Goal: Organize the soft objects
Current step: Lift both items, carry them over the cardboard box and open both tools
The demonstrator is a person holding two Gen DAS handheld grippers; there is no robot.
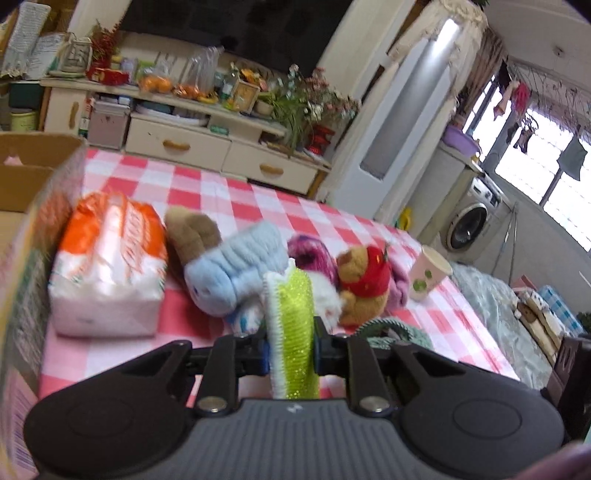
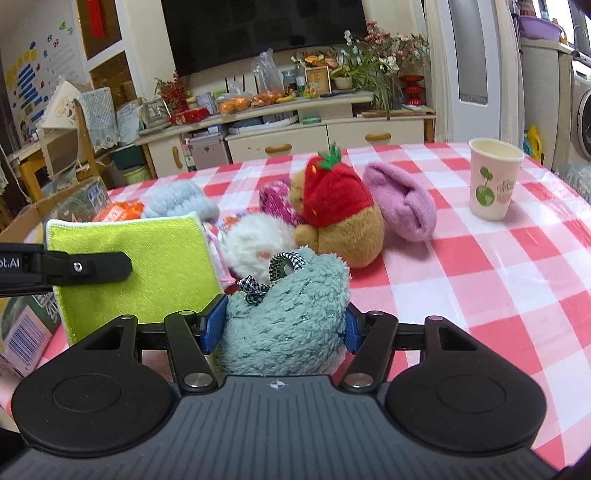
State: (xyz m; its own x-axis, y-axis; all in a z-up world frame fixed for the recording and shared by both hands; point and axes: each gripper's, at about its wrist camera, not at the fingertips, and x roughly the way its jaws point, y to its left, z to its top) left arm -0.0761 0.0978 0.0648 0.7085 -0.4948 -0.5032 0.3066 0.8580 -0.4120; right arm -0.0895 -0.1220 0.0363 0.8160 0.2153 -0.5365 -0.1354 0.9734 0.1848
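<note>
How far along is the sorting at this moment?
Early. Nothing clearly shows as put away; the box interior is mostly out of view. In hand: the left gripper clamps the green cloth, and the right gripper clamps the teal plush. Left on the table: bear, pink sock, blue towel, tissue pack.

A lived-in home: a large television (image 2: 258, 29) above a cluttered cream cabinet (image 2: 295, 122) at upper centre, a washing machine (image 1: 469, 225) at right, laundry (image 1: 572, 158) hanging by the window, a checked-cloth desk (image 2: 480, 258) in the foreground.
</note>
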